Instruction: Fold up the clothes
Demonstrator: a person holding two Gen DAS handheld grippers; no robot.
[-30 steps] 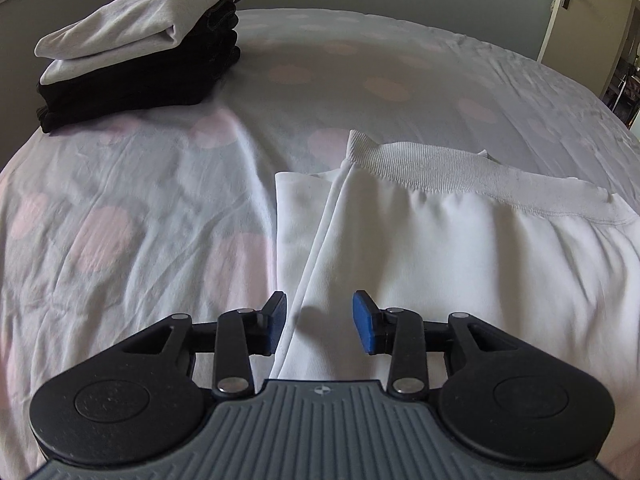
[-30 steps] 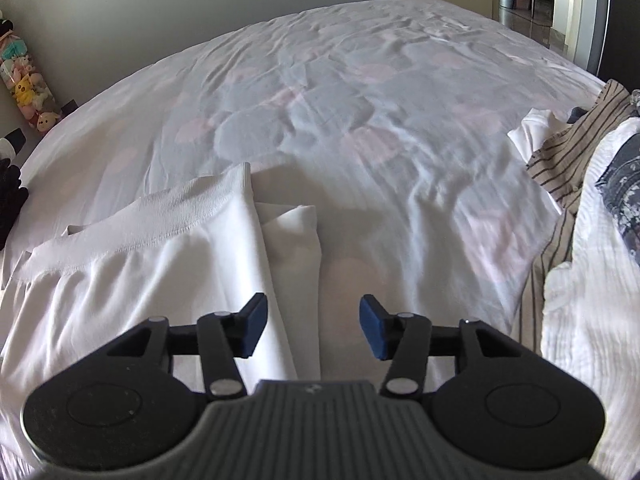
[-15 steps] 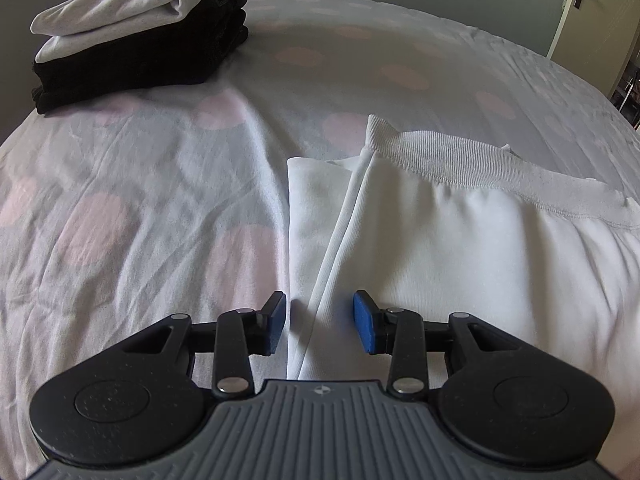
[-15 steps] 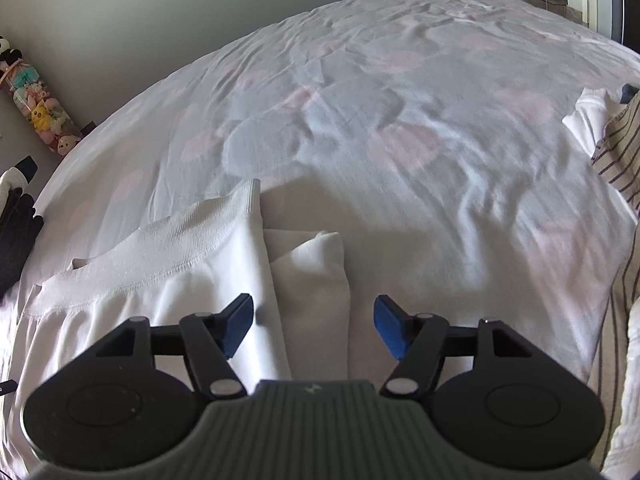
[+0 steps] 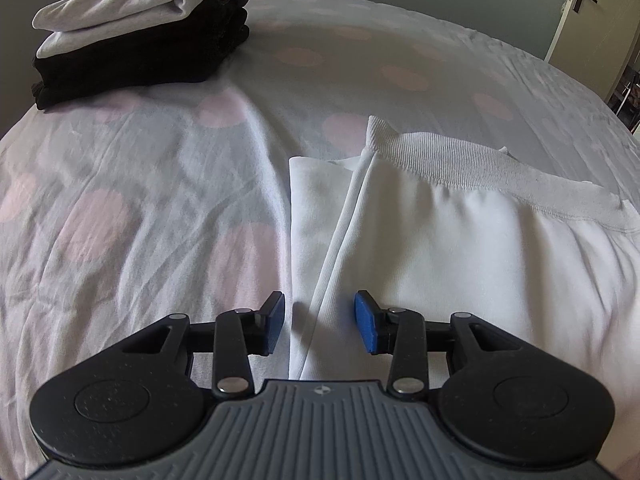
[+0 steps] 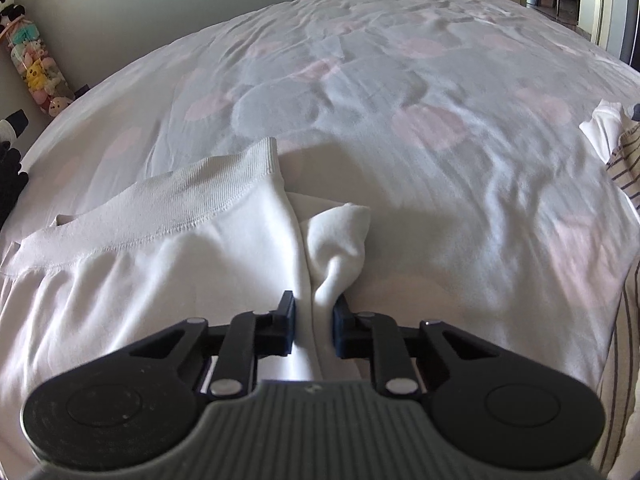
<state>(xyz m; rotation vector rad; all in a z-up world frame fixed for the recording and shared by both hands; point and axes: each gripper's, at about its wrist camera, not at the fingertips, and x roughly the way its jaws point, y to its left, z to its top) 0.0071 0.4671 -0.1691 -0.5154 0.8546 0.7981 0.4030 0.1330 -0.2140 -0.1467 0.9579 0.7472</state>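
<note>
A white garment (image 5: 460, 248) with a ribbed band (image 5: 460, 160) lies flat on the spotted bed sheet (image 5: 140, 220), its sides folded in. My left gripper (image 5: 320, 320) is open and sits low over the garment's left folded edge. That edge lies between the blue pads, which do not press on it. In the right wrist view my right gripper (image 6: 314, 320) is closing on the right folded edge of the white garment (image 6: 160, 272). The cloth bunches up into a ridge (image 6: 340, 240) between the pads.
A stack of folded black and white clothes (image 5: 152, 28) stands at the far left of the bed. Unfolded striped and white clothes (image 6: 624, 152) lie along the right edge. Plush toys (image 6: 36, 68) stand by the wall, and a door (image 5: 580, 12) is at the far right.
My right gripper came down onto the garment's right edge and went from wide open to pinching it, bunching the cloth. The left gripper stayed open and nearly still.
</note>
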